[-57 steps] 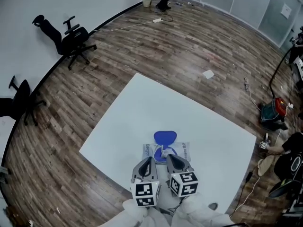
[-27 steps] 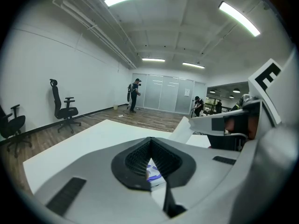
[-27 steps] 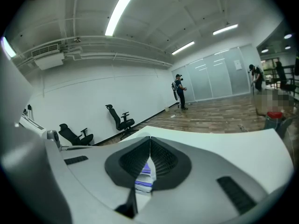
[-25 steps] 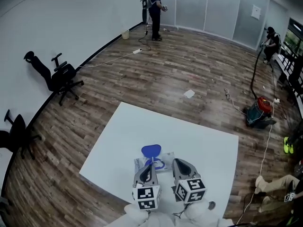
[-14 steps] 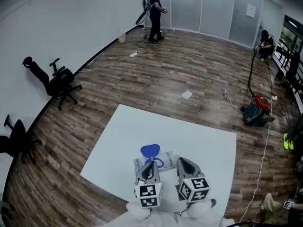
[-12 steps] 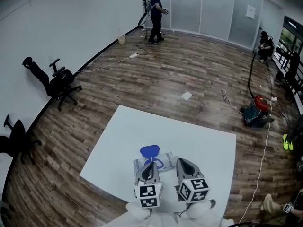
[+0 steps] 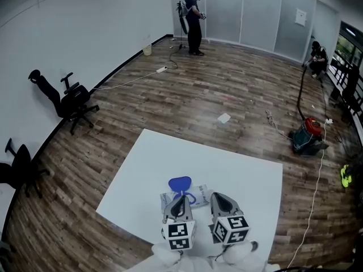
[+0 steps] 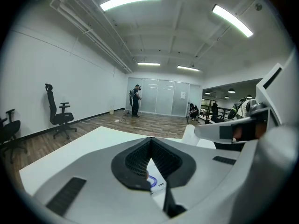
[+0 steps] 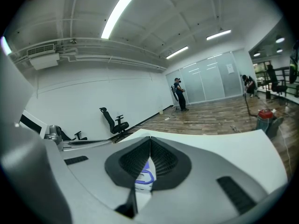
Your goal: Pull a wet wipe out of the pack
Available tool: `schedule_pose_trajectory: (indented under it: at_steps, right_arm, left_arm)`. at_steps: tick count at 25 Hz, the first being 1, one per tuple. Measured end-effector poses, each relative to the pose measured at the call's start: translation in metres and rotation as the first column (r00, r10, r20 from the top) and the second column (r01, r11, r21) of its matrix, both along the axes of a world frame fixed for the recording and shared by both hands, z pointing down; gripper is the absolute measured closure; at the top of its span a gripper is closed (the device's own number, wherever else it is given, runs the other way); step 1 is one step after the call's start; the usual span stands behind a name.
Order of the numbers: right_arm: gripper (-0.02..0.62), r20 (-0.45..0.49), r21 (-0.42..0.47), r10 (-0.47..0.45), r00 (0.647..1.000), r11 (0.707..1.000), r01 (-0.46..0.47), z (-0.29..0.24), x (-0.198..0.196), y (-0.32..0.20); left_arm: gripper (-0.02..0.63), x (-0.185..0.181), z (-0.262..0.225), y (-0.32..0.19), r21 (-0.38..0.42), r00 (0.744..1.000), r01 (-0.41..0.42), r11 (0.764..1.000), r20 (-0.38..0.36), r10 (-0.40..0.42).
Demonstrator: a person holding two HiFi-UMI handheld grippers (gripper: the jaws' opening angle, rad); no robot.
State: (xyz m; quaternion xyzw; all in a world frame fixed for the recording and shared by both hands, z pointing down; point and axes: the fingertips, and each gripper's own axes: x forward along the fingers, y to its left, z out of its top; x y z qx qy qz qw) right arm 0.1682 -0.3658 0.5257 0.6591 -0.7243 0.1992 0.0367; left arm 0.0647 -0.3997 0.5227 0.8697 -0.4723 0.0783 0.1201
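Note:
The wet wipe pack [image 7: 199, 195] lies flat near the front edge of the white table [image 7: 227, 163], with its blue lid [image 7: 180, 182] flipped open away from me. My left gripper [image 7: 181, 198] hovers over the pack's opening and is shut, with nothing between its jaws. My right gripper [image 7: 214, 196] is just right of the pack and is also shut and empty. Part of the pack [image 8: 154, 184] with its blue ring shows below the closed tips of the left gripper [image 8: 150, 139]. The pack [image 9: 143, 178] also shows under the right gripper [image 9: 150, 138]. I see no wipe sticking out.
Wooden floor surrounds the table. Office chairs [image 7: 75, 99] stand by the left wall. A person [image 7: 194, 13] stands at the far end and another [image 7: 317, 53] crouches at the right. A red vacuum [image 7: 309, 136] and a scrap of paper [image 7: 224, 118] lie on the floor.
My right gripper has drawn off the pack to its right, and both grippers have pulled back slightly. The head view has tipped up. The far person has stepped to the right.

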Motion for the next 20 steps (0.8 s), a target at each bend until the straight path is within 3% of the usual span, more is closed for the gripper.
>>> schedule_pose_trajectory:
  at_steps: [20]
  right_arm:
    - [0.582, -0.013, -0.012, 0.014, 1.000, 1.000, -0.014, 0.002, 0.013, 0.007]
  left_arm:
    - [0.609, 0.009, 0.003, 0.006, -0.010, 1.000, -0.009, 1.000, 0.012, 0.009]
